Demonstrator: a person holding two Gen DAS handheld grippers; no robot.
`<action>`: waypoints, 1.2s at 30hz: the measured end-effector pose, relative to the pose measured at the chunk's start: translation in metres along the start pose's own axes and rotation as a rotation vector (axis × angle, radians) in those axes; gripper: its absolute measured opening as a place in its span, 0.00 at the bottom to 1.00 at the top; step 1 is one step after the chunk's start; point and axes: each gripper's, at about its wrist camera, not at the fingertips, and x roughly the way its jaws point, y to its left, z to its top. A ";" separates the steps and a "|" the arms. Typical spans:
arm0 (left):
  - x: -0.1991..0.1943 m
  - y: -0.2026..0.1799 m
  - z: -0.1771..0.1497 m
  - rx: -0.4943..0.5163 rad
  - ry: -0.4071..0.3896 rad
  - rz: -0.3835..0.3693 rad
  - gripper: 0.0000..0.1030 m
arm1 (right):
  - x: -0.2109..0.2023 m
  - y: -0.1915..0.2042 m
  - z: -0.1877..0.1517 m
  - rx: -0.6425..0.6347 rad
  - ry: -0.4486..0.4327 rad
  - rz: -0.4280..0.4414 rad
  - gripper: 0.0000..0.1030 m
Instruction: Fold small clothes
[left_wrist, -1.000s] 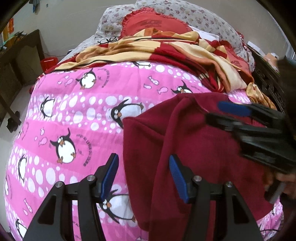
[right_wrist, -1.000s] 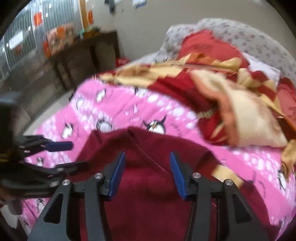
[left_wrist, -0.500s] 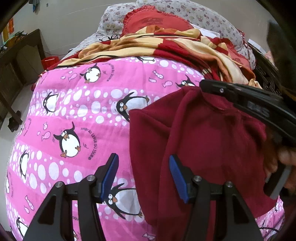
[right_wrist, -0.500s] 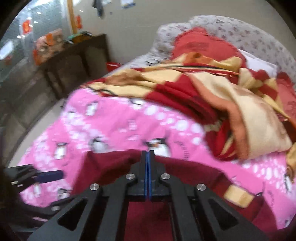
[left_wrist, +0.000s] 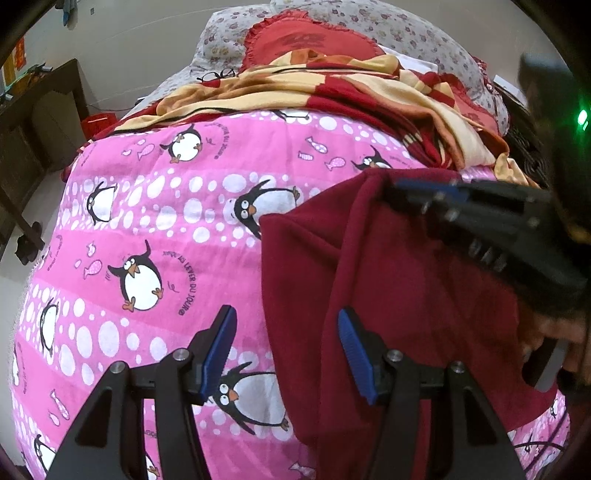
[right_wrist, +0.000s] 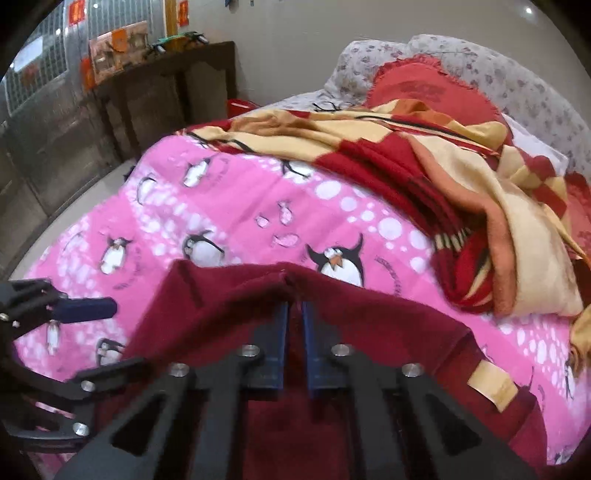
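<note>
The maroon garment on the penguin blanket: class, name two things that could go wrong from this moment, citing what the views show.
1. The right gripper pinches only the far edge of the maroon garment, so the cloth may slip out.
2. The left gripper is open over the garment's left edge, so a lift could drag it askew on the pink penguin blanket.

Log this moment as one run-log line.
phase: fold start | right gripper: shut on maroon garment far edge | left gripper: open, straddling garment's left edge | surface: pink penguin blanket

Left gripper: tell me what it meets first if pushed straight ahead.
Probably the maroon garment: its left edge runs between the open jaws of the left gripper, over the pink penguin blanket. Depth is unclear.
</note>
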 end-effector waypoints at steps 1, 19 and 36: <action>-0.001 0.001 0.000 -0.002 -0.004 -0.004 0.62 | -0.005 -0.001 0.003 0.007 -0.021 -0.001 0.21; -0.020 0.023 -0.015 -0.067 -0.018 -0.022 0.64 | -0.041 -0.034 -0.008 0.220 -0.075 0.081 0.39; -0.006 0.022 -0.042 -0.108 0.022 -0.040 0.70 | -0.004 0.013 -0.012 0.196 0.065 0.136 0.50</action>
